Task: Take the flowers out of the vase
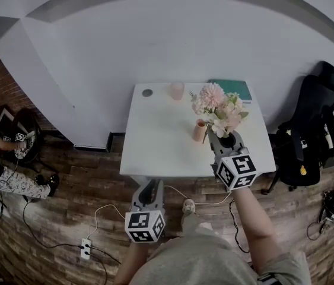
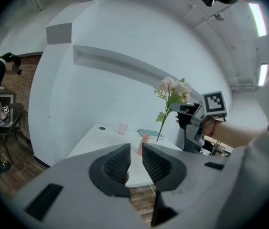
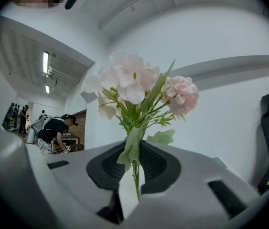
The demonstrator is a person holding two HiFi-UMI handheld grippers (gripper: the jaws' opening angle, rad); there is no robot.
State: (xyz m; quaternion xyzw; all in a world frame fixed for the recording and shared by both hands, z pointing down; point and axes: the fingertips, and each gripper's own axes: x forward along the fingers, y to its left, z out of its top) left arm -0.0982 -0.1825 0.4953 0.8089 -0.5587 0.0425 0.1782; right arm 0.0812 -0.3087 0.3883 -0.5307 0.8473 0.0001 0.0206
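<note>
The right tool (image 1: 214, 134) is clenched on the stems of the flowers (image 1: 217, 108), whose pink and white heads rise above its pads at the right of the head view. The stems hang outside the small pink vase (image 1: 199, 130), which stands upright on the white surface (image 1: 155, 138) just left of that tool. The left tool (image 1: 151, 187), at lower centre off the surface's near edge, is released, its jaws a narrow gap apart around nothing. A pink cup (image 1: 177, 90) and a teal book (image 1: 233, 88) sit at the far edge.
</note>
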